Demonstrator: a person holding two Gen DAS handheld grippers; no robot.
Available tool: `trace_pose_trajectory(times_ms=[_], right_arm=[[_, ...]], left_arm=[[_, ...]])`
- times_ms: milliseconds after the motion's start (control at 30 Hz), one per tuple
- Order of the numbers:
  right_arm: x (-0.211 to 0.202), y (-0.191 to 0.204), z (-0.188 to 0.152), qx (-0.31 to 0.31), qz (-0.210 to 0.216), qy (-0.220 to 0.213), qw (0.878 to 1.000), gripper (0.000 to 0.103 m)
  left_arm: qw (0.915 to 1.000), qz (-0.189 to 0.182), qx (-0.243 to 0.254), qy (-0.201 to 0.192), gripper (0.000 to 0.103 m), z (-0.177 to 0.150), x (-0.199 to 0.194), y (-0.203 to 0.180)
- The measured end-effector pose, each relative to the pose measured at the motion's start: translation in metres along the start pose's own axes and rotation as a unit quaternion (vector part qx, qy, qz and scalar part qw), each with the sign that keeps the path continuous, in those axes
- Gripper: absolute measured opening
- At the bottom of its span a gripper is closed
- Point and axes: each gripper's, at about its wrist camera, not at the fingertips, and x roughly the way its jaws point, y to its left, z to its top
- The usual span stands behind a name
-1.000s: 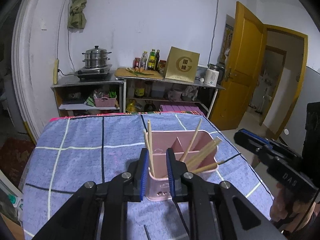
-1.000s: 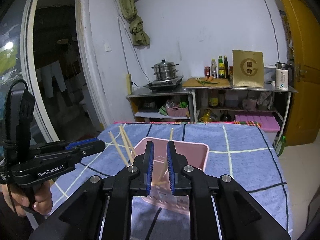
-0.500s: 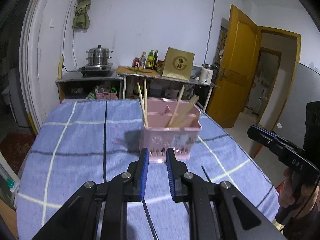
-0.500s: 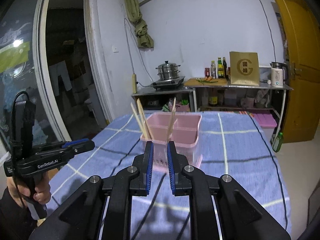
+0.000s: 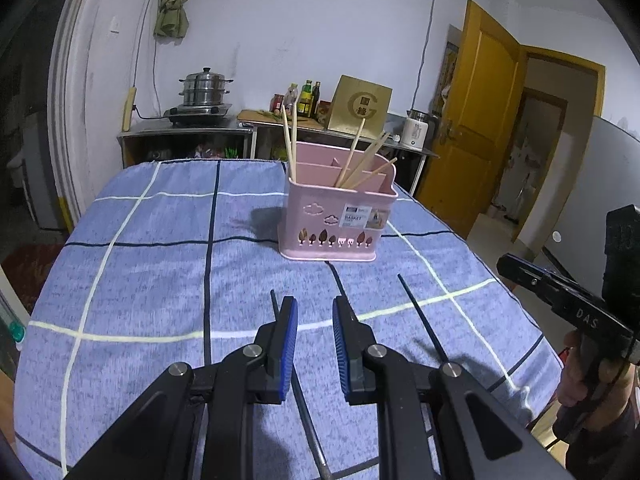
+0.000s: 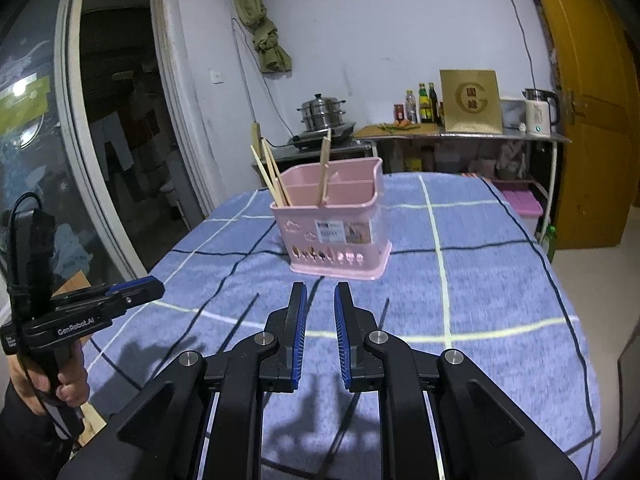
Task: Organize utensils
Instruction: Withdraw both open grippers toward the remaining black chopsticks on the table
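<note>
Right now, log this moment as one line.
left hand-held gripper: open, empty | right hand-held gripper: open, empty | wooden chopsticks in pink utensil basket | black chopsticks on tablecloth

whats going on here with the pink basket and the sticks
A person holds a two-finger gripper in each hand. The left gripper and right gripper are both open and empty. Wooden chopsticks stand in the pink plastic utensil basket on the blue checked tablecloth, while two dark chopsticks lie loose on it.

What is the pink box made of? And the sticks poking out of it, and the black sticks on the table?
The pink box looks like smooth moulded plastic, with cut-out shapes and a sticker. The pale sticks look like bare wood or bamboo: tan and matte. The black sticks are thin, dark and smooth; plastic, lacquered wood or metal, I cannot tell.
</note>
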Motion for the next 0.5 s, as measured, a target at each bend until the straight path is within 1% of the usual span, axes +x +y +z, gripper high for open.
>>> trace_pose_trajectory(times_ms=[267, 500], right_arm=[[0.009, -0.003, -0.009, -0.001, -0.01, 0.014, 1.0, 0.015], [0.041, -0.011, -0.015, -0.003, -0.028, 0.056, 0.998, 0.016]], left_arm=[[0.9998, 0.009, -0.002, 0.019, 0.017, -0.005, 0.016, 0.003], [0.9982, 0.029, -0.004, 0.052, 0.018, -0.006, 0.049, 0.015]])
